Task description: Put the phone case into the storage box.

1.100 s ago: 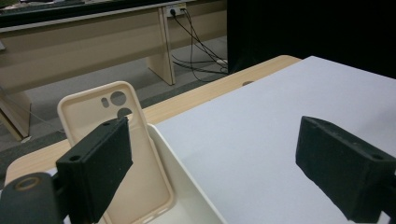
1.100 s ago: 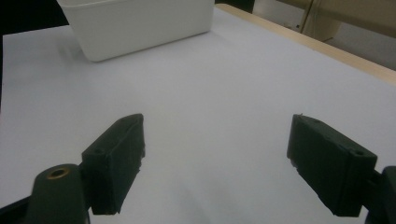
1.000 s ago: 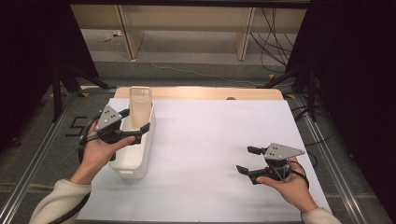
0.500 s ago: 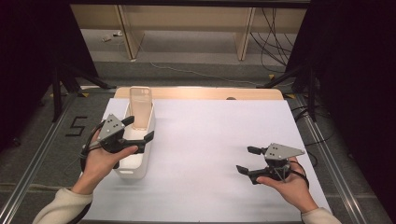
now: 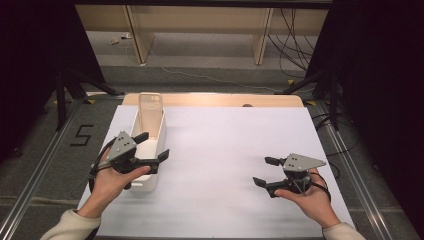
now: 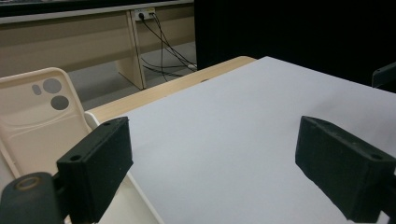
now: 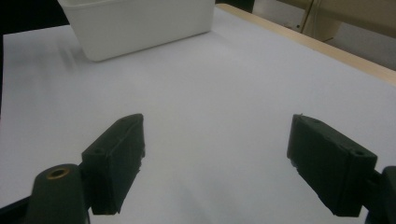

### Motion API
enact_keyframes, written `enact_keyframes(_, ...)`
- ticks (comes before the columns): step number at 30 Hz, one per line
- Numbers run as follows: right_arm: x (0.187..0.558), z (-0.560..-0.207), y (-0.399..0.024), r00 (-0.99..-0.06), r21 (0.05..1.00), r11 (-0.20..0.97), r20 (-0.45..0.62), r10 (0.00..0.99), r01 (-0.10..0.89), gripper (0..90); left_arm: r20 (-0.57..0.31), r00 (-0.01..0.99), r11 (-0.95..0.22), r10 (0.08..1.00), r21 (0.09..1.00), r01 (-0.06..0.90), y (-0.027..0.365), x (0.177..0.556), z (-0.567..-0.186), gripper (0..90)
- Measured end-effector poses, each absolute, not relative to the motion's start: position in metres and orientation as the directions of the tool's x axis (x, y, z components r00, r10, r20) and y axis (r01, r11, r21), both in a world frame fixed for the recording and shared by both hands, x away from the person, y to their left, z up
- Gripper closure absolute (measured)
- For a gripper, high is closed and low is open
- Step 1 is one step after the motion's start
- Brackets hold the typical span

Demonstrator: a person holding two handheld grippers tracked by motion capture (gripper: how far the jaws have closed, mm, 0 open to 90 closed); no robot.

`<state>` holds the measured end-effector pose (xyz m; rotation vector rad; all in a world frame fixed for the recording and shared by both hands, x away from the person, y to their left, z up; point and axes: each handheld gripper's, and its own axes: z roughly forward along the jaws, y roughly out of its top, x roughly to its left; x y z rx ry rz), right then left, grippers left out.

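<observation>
The left gripper [image 5: 150, 148] has drawn back empty, fingers wide, from the phone case [image 5: 150, 111] standing in the white bin [image 5: 156, 131] — placement looks done — right gripper [image 5: 267, 171] idle, fingers apart.

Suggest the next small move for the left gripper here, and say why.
Probably ease the left gripper forward along the white bin toward the phone case. Its jaws stand open and empty over the bin's near end, while the case stands upright at the far end, well short of them. The right gripper rests open over bare paper.
</observation>
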<state>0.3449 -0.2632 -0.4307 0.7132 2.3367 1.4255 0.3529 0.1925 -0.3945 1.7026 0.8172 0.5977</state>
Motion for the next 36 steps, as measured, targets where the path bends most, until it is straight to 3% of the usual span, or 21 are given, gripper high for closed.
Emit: enact_keyframes(36, 0.344, -0.43, -0.264, -0.827, 0.892, 0.378, -0.009, 0.561, 0.247, 20.4, 0.001, 0.641, -0.18, 0.768, 0.96, 0.214, 0.196, 0.332, -0.41, 10.5)
